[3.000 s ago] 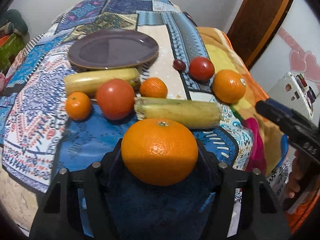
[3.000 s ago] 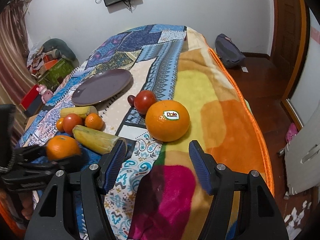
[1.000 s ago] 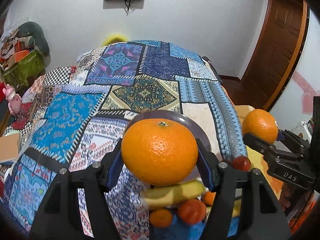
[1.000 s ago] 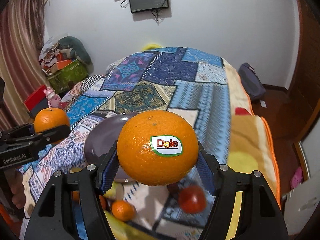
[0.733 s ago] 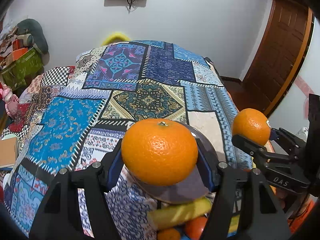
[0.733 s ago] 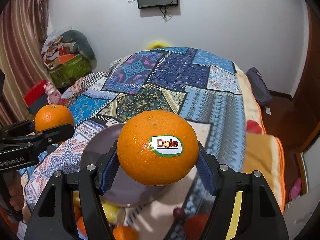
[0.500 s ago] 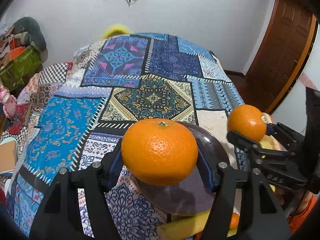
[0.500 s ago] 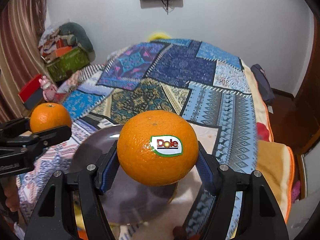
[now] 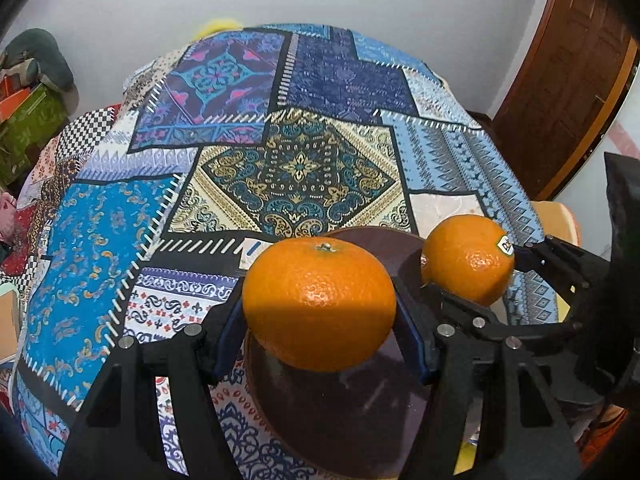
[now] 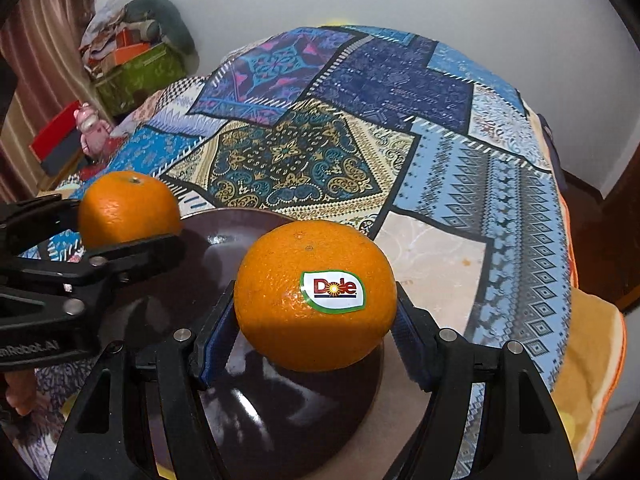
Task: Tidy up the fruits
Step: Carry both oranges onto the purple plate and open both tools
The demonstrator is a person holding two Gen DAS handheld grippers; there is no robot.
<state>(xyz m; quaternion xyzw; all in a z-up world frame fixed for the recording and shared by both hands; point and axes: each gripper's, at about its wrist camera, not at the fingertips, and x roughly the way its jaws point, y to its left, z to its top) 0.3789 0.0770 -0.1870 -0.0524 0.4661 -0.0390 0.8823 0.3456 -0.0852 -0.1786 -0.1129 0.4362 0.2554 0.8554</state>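
Observation:
My left gripper (image 9: 320,308) is shut on a plain orange (image 9: 319,304) and holds it above the dark purple plate (image 9: 352,408). My right gripper (image 10: 316,300) is shut on an orange with a Dole sticker (image 10: 315,294), also above the plate (image 10: 280,412). In the left wrist view the Dole orange (image 9: 467,260) hangs at the right over the plate's far edge. In the right wrist view the plain orange (image 10: 128,208) hangs at the left over the plate's left rim. The other fruits are hidden.
The plate lies on a bed covered by a patchwork blanket (image 9: 296,168). A wooden door (image 9: 568,80) stands at the right. Boxes and clutter (image 10: 132,64) sit on the floor at the left. A white wall (image 10: 360,4) is behind the bed.
Both grippers have moved forward and lower over the plate, each still holding its orange. They have come closer together. The fruits on the blanket have dropped out of view.

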